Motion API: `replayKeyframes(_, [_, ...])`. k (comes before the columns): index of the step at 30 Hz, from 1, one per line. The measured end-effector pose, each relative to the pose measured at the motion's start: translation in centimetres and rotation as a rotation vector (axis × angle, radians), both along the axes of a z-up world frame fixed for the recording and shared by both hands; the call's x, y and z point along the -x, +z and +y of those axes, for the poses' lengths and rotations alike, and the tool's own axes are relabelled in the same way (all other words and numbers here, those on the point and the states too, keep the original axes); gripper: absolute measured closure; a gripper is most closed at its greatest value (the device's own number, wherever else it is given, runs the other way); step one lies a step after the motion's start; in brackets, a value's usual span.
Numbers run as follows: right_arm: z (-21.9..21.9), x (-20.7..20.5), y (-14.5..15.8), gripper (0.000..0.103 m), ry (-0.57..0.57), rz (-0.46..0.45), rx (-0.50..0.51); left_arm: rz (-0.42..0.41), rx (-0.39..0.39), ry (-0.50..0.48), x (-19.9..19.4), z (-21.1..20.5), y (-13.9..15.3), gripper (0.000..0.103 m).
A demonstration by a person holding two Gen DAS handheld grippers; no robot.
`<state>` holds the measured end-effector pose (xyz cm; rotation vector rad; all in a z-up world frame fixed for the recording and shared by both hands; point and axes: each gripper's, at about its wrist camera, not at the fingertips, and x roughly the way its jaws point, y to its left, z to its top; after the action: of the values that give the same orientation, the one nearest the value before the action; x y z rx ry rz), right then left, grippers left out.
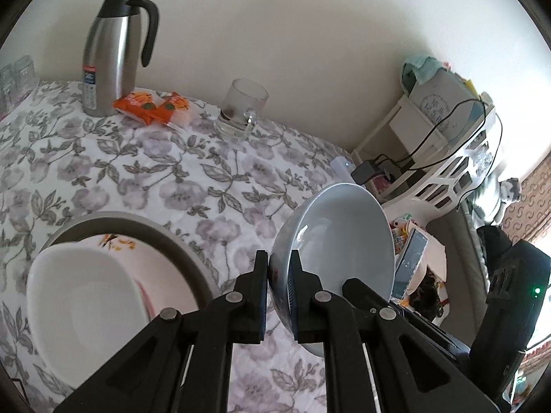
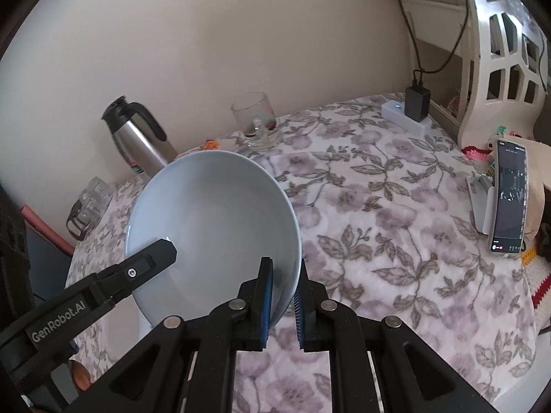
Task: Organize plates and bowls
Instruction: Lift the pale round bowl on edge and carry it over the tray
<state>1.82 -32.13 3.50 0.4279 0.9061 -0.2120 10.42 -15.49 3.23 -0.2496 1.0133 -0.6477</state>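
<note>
A pale blue bowl (image 1: 344,234) hangs tilted above the flowered tablecloth, held by its rim from two sides. My left gripper (image 1: 279,258) is shut on the rim, one pad inside and one outside. My right gripper (image 2: 284,272) is shut on the opposite rim of the same bowl (image 2: 213,206). One finger (image 2: 155,253) of the left gripper shows across the bowl in the right wrist view. To the left on the table a white bowl (image 1: 86,296) lies on a flower-patterned plate (image 1: 137,251), which rests on a grey plate (image 1: 186,241).
A steel thermos jug (image 1: 113,51), orange packets (image 1: 151,105) and a glass mug (image 1: 241,110) stand along the wall. A phone on a stand (image 2: 509,199) is at the table's right edge, a charger block (image 2: 416,103) at the far corner, a white shelf (image 2: 499,51) beyond.
</note>
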Motion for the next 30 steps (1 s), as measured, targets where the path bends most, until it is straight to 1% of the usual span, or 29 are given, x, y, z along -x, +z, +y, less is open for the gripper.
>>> replayKeyframes(3, [1.3,0.3,0.5,0.091,0.023,-0.006,0.007,-0.002,0.022,0.015,0.6,1.7,0.2,0.092])
replayKeyframes(8, [4.0,0.6,1.1,0.091,0.072,-0.007,0.022,-0.038,0.036,0.052,1.8,4.7,0.7,0.092])
replayKeyframes(13, [6.6,0.9,1.5,0.091,0.112,-0.007,0.031,-0.056,0.062,0.086,2.5,7.6,0.9,0.091])
replayKeyframes(16, [8.0,0.8,1.6,0.091,0.131,0.01,0.041,-0.052,0.078,0.101,2.7,9.1,0.8,0.091])
replayKeyframes(21, [9.9,0.6,1.9,0.091,0.159,0.01,0.051,-0.047,0.103,0.125,2.8,11.3,0.8,0.091])
replayKeyframes(26, [11.8,0.2,1.9,0.09,0.194,0.02,0.055,-0.015,0.166,0.148,2.5,13.8,0.5,0.091])
replayKeyframes(30, [13.2,-0.3,1.6,0.09,0.219,0.027,0.049,-0.016,0.168,0.174,2.4,15.2,0.4,0.091])
